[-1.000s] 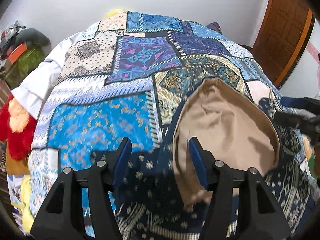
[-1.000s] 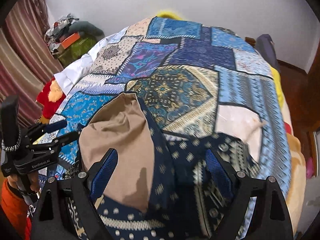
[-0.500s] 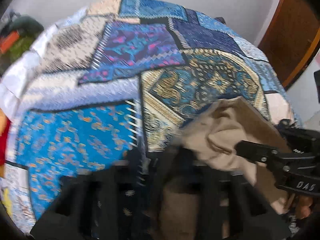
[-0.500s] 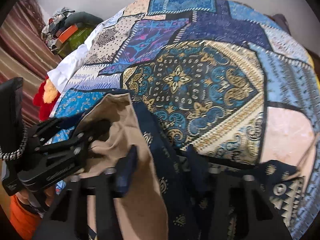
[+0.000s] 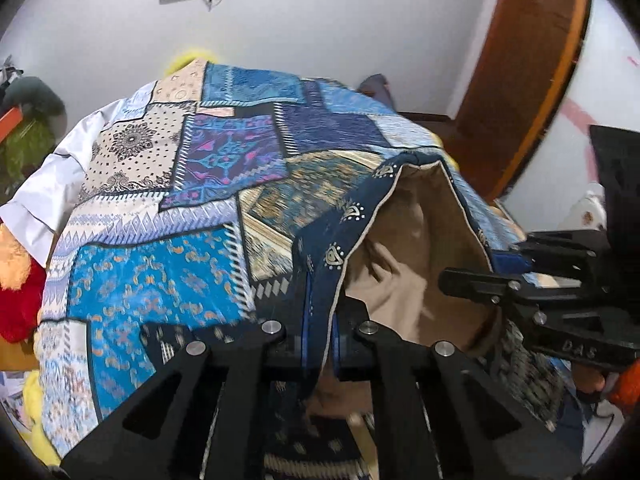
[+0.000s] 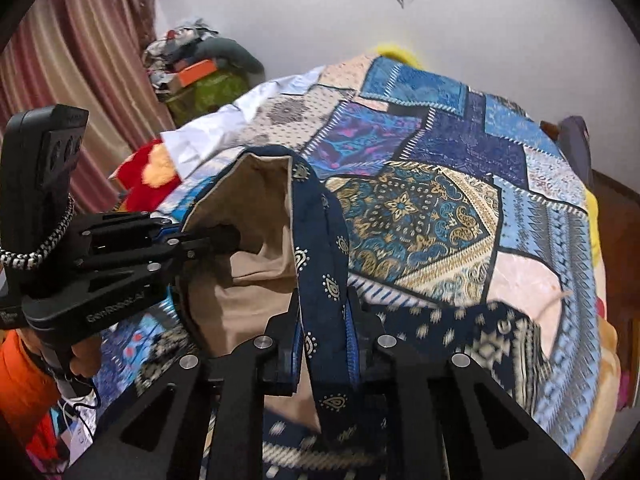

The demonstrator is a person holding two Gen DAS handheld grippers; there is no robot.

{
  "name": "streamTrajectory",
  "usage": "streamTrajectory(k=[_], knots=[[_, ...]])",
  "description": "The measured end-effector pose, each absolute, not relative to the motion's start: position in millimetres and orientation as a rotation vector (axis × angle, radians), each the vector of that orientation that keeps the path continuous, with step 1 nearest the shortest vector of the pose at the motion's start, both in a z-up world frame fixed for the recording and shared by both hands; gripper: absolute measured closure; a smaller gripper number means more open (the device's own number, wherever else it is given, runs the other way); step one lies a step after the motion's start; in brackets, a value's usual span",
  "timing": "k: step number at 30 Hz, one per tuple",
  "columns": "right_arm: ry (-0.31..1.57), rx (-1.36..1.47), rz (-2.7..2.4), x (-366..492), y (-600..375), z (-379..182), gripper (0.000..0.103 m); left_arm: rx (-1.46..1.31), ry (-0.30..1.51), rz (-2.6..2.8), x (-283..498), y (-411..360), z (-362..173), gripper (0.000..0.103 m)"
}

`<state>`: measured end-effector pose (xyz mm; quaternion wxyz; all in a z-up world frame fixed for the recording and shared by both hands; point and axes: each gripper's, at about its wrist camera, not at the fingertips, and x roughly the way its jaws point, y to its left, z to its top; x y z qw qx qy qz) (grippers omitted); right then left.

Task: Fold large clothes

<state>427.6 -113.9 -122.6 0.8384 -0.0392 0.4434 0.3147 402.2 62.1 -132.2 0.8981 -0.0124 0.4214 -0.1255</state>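
**Both grippers pinch the navy garment above the patchwork bed**

Patchwork bedding in blues, purples and cream fills both views, and over it the two grippers hold one piece of cloth. The left gripper (image 5: 318,344) has its jaws together on the navy paisley-printed edge of the garment (image 5: 404,248), whose tan lining faces the camera and arches up into a peak. The right gripper (image 6: 324,344) has its jaws clamped on the same navy hem, which runs as a band down between them. Each gripper shows in the other's view, off to the side, touching the tan lining. More of the garment, dark with pale motifs, lies on the bedspread (image 6: 420,208) near the right gripper. Beyond the bed stand a white wall (image 5: 340,20), a wooden door (image 5: 520,80), a striped curtain (image 6: 92,80) and a red plush toy (image 6: 144,176).
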Motion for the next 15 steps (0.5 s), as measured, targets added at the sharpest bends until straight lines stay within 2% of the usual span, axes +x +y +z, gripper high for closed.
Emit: streamTrajectory(k=[7, 15], knots=[[0.956, -0.08, 0.698, 363.3, -136.6, -114.3, 0.088, 0.034, 0.911, -0.331, 333.6, 45.7, -141.5, 0.096], [1.08, -0.094, 0.675, 303.8, -158.4, -150.4, 0.087, 0.056, 1.035, -0.352, 274.8, 37.6, -191.6, 0.092]])
